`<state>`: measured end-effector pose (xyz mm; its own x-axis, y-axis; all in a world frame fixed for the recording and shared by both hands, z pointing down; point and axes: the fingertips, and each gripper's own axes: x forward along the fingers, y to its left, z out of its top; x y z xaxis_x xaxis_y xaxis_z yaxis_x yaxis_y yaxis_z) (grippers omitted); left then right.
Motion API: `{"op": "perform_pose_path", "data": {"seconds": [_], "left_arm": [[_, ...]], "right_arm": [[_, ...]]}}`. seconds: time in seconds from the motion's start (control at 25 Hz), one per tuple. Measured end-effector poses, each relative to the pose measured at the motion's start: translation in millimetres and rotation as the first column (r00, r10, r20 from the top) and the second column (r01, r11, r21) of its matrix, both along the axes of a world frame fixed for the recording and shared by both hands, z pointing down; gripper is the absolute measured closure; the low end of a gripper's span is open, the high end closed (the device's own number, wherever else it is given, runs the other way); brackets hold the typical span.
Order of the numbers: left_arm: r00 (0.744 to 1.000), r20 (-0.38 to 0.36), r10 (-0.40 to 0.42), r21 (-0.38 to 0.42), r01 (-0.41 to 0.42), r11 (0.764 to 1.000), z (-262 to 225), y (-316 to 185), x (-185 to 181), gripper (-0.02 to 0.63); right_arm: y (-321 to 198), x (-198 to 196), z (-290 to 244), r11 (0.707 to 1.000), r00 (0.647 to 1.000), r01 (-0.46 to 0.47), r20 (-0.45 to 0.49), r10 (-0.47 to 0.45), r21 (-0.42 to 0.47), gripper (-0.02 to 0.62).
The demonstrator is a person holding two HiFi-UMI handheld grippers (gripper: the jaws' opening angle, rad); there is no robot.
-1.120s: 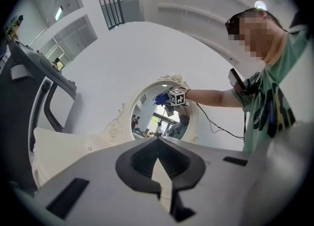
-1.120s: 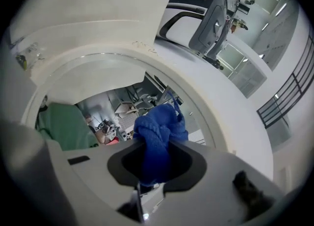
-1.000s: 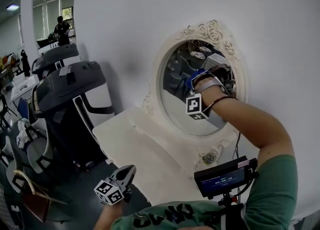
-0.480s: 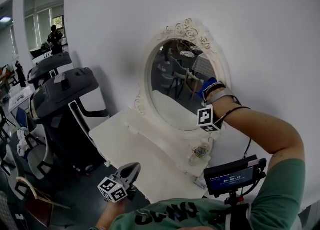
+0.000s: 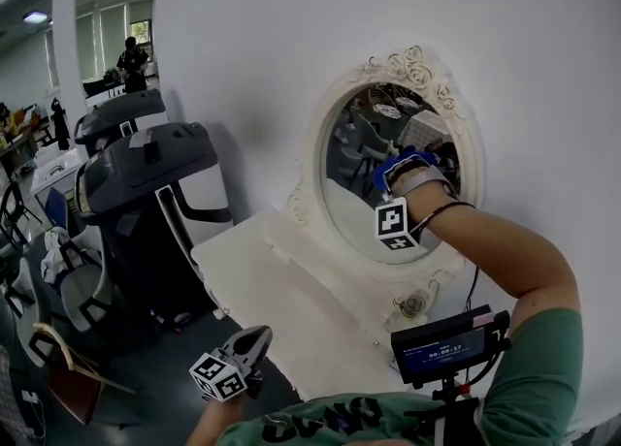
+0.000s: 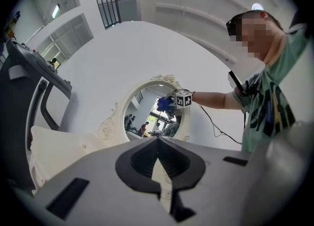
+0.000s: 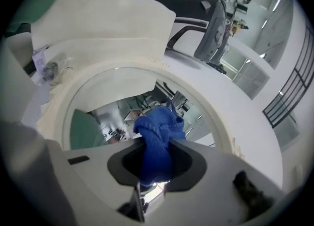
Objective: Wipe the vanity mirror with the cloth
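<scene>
Back from the rim, our right claw (image 7: 156, 158), clamped on the cloth (image 5: 396, 158), rubs the mirror (image 5: 354, 197) mid-glass. We judge the wiping partway done; our left claw (image 5: 254, 339) hangs closed, empty.

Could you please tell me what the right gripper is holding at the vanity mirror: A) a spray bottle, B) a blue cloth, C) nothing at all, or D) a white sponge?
B: the right gripper has its jaws shut on a bunched blue cloth, held up against the vanity mirror.
</scene>
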<state>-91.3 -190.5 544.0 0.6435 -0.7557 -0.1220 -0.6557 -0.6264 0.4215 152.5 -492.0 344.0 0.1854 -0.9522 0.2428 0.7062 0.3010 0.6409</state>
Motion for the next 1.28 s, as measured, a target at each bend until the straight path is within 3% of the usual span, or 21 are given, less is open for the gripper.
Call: {"op": "perform_pose_path", "data": {"seconds": [0.16,0.44,0.6,0.92,1.08,1.28], "left_arm": [[0.999,-0.006,-0.046,-0.022,0.046,0.999,15.8,-0.1,-27.0,0.600],[0.990,-0.012,-0.137,-0.079,0.136,0.988,42.4,-5.0,-81.7,0.600],[0.989,-0.018,-0.146,-0.096,0.143,0.985,52.9,-11.6,-89.8,0.600],[0.993,-0.027,-0.111,-0.098,0.108,0.989,56.4,-28.3,-78.5,0.600],[0.995,-0.030,-0.090,-0.073,0.088,0.994,44.2,-28.2,-67.0,0.600],[0.998,-0.026,-0.063,-0.050,0.062,0.997,31.0,-22.1,-50.2,0.600]], "right_arm": [[-68.3,-70.8,2.4,0.989,0.992,0.124,-0.007,-0.124,0.083,0.522],[-164.7,-146.2,14.1,0.961,0.975,0.219,-0.072,-0.209,0.171,0.522],[-198.0,-164.2,18.9,0.961,0.978,0.202,-0.087,-0.189,0.190,0.522],[-195.7,-152.2,17.8,0.984,0.996,0.085,-0.021,-0.083,0.155,0.523],[-163.5,-114.7,18.4,0.994,0.999,-0.032,-0.040,0.037,0.100,0.523],[-102.8,-51.1,23.4,0.996,0.993,-0.089,-0.079,0.091,0.030,0.523]]}}
